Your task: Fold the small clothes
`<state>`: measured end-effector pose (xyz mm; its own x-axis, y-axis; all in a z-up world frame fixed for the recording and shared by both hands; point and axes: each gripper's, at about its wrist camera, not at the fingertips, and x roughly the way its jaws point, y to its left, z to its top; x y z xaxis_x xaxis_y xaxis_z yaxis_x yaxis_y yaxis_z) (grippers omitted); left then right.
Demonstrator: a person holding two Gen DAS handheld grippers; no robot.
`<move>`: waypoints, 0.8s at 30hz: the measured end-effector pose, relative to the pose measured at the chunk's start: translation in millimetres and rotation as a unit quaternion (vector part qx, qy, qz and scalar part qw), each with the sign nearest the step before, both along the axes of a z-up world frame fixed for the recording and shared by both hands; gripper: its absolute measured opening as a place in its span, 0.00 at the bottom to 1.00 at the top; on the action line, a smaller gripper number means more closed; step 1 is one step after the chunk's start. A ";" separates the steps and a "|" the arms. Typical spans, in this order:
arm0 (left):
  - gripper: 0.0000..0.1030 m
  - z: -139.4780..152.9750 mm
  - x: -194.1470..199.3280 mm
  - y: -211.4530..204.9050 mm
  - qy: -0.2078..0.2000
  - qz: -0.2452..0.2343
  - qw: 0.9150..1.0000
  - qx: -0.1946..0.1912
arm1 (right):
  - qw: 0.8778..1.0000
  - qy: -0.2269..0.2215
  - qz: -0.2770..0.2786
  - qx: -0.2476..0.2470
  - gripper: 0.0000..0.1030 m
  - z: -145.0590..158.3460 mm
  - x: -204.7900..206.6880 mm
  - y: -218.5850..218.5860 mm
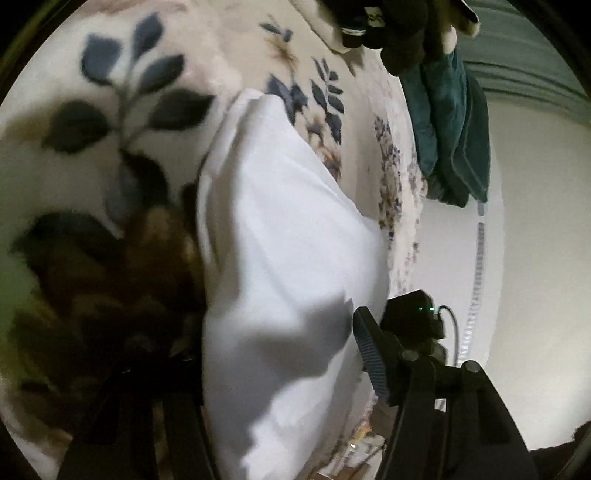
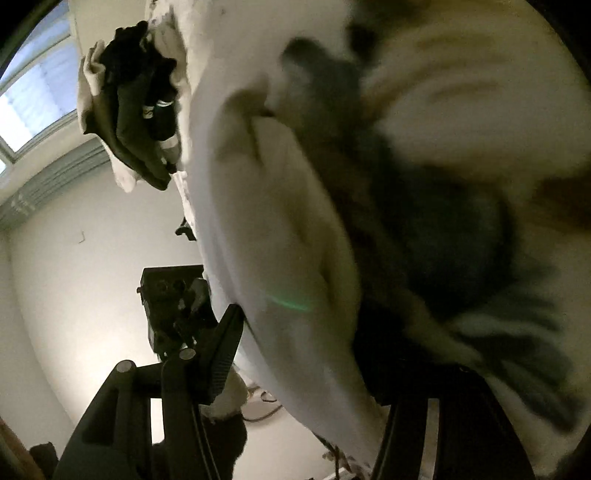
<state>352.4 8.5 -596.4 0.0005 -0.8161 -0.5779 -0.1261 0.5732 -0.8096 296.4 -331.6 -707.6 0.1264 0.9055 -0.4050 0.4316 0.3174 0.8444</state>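
Observation:
A white garment (image 1: 280, 236) lies against the floral blanket (image 1: 122, 92) and fills the space between the fingers of my left gripper (image 1: 280, 354). The right finger (image 1: 369, 354) shows clear of the cloth; the left finger is lost in shadow. In the right wrist view the same white garment (image 2: 280, 236) runs between the fingers of my right gripper (image 2: 306, 350); its left finger (image 2: 225, 350) stands beside the cloth and its right finger is hidden. The views are blurred, so I cannot tell the grip of either gripper.
A teal folded cloth (image 1: 450, 129) and a pile of dark clothes (image 1: 399, 29) hang at the blanket's edge. The dark pile also shows in the right wrist view (image 2: 136, 107). The other gripper's body (image 2: 170, 306), a white wall and a window (image 2: 33, 88) lie beyond.

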 end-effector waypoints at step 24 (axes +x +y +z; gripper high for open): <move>0.17 192.6 134.3 46.9 -0.149 0.038 0.986 0.072 | 0.986 -0.128 0.016 -0.106 0.15 214.4 154.2 76.9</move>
